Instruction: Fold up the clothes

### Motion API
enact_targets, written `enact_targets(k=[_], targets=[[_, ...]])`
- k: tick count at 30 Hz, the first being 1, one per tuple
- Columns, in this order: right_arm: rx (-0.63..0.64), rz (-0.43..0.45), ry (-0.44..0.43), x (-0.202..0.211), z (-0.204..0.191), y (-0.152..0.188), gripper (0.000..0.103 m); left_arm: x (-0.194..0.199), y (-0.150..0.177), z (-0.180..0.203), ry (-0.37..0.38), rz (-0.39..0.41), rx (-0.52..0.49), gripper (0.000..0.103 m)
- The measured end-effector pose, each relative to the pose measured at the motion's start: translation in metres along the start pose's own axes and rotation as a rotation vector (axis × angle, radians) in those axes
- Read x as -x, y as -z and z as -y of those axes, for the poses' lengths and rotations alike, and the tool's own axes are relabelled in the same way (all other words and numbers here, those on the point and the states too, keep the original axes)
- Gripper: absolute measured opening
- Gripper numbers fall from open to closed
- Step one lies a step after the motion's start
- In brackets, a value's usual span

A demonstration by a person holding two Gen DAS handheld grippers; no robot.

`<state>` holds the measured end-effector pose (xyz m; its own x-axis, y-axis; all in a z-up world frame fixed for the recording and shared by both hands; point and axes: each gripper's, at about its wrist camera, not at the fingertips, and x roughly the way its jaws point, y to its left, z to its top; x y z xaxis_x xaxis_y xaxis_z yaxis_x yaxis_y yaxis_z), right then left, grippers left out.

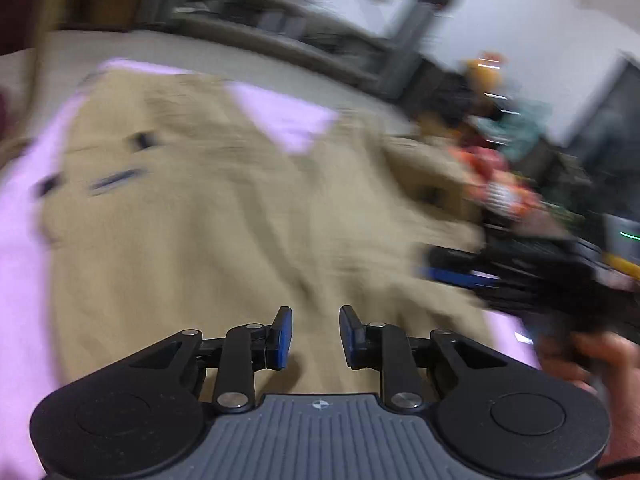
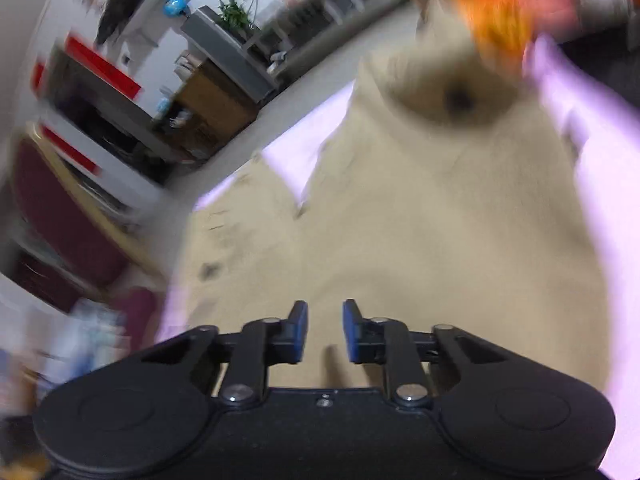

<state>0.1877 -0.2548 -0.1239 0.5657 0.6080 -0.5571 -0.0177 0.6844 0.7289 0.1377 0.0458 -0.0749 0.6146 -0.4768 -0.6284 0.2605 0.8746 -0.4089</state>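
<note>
Both tongs spread and empty above the tan garment — risks before the next pinch.

My left tongs (image 1: 315, 336) and my right tongs (image 2: 325, 330) stand with their blue pads parted and nothing between them; the tan garment (image 1: 224, 232) lies spread and wrinkled on the lilac sheet (image 1: 24, 280) just ahead of both, its dark button tabs (image 1: 116, 180) toward the left side. Both views are smeared with motion, so I judge the chief hazard to be a misplaced pinch — closing on a wrinkle mid-panel rather than a hem, or catching the sheet along with the cloth, which would drag the whole layer. In the left view my right tongs cross near the cluttered pile of bright items (image 1: 500, 188); a wide swing there could snag them. Uneven lifts would skew the fold.
</note>
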Motion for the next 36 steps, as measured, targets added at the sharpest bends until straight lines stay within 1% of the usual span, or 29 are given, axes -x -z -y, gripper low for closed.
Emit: enact_targets(k=[1,2,3,4,6,7,8,9,10,12,13,15,17,19,20,21,22,23,24,25,27,29,31,33,36], targets=[[0.013,-0.027,-0.056,-0.002,-0.002,0.003,0.020,-0.001,0.002,0.006,0.020,0.007,-0.037,0.027],[0.039,-0.056,-0.089,-0.006,-0.004,0.004,0.022,-0.006,0.004,0.007,0.014,-0.008,-0.049,0.026],[0.046,-0.091,-0.115,-0.012,-0.003,0.005,0.024,-0.016,0.008,0.006,-0.021,-0.036,-0.049,0.025],[0.027,-0.131,-0.131,-0.019,0.002,0.007,0.027,-0.026,0.012,0.003,-0.065,-0.065,-0.051,0.024],[-0.022,-0.208,-0.115,-0.037,0.017,0.010,0.027,-0.044,0.020,-0.004,-0.179,-0.108,-0.079,0.022],[-0.041,-0.243,-0.099,-0.045,0.024,0.012,0.026,-0.048,0.024,-0.008,-0.220,-0.102,-0.087,0.020],[-0.047,-0.266,-0.064,-0.048,0.030,0.013,0.018,-0.047,0.026,-0.014,-0.236,-0.089,-0.087,0.016],[-0.059,-0.277,-0.041,-0.049,0.038,0.012,0.007,-0.044,0.027,-0.021,-0.234,-0.083,-0.066,0.016],[-0.077,-0.277,-0.021,-0.047,0.046,0.010,0.000,-0.041,0.027,-0.030,-0.233,-0.081,-0.029,0.013],[-0.139,-0.207,0.006,-0.027,0.067,0.002,0.000,-0.031,0.027,-0.045,-0.235,-0.069,0.048,0.013],[-0.170,-0.142,0.042,-0.011,0.079,-0.003,0.000,-0.026,0.027,-0.050,-0.245,-0.060,0.081,0.013],[-0.239,-0.014,0.105,0.019,0.104,-0.012,0.000,-0.014,0.029,-0.062,-0.294,-0.036,0.135,0.013],[-0.353,0.106,0.128,0.047,0.131,-0.013,0.000,-0.003,0.030,-0.074,-0.336,-0.015,0.194,0.013],[-0.401,0.209,0.188,0.070,0.141,-0.011,0.000,0.008,0.028,-0.078,-0.377,0.006,0.223,0.012],[-0.404,0.241,0.210,0.078,0.138,-0.011,0.000,0.013,0.026,-0.079,-0.402,0.018,0.232,0.011],[-0.364,0.258,0.227,0.082,0.128,-0.012,0.002,0.019,0.023,-0.078,-0.412,0.033,0.229,0.007],[-0.325,0.275,0.244,0.086,0.117,-0.014,0.008,0.024,0.019,-0.075,-0.412,0.051,0.219,0.008],[-0.285,0.292,0.262,0.091,0.106,-0.016,0.010,0.029,0.014,-0.071,-0.411,0.069,0.200,0.008],[-0.244,0.303,0.267,0.094,0.096,-0.018,0.011,0.035,0.009,-0.066,-0.409,0.087,0.175,0.008],[-0.204,0.293,0.239,0.094,0.085,-0.021,0.013,0.040,0.004,-0.062,-0.406,0.105,0.151,0.009],[-0.144,0.258,0.184,0.088,0.065,-0.028,0.016,0.041,-0.007,-0.054,-0.400,0.117,0.109,0.009],[-0.097,0.204,0.140,0.074,0.044,-0.035,0.023,0.032,-0.023,-0.049,-0.405,0.097,0.060,0.009],[-0.063,0.147,0.108,0.054,0.024,-0.045,0.023,0.013,-0.043,-0.048,-0.405,0.059,0.008,0.009],[-0.039,0.090,0.071,0.034,0.007,-0.052,0.024,-0.005,-0.056,-0.050,-0.390,0.012,-0.051,0.009],[-0.043,-0.015,0.001,-0.003,-0.008,-0.057,0.024,-0.037,-0.061,-0.056,-0.340,-0.037,-0.124,0.009]])
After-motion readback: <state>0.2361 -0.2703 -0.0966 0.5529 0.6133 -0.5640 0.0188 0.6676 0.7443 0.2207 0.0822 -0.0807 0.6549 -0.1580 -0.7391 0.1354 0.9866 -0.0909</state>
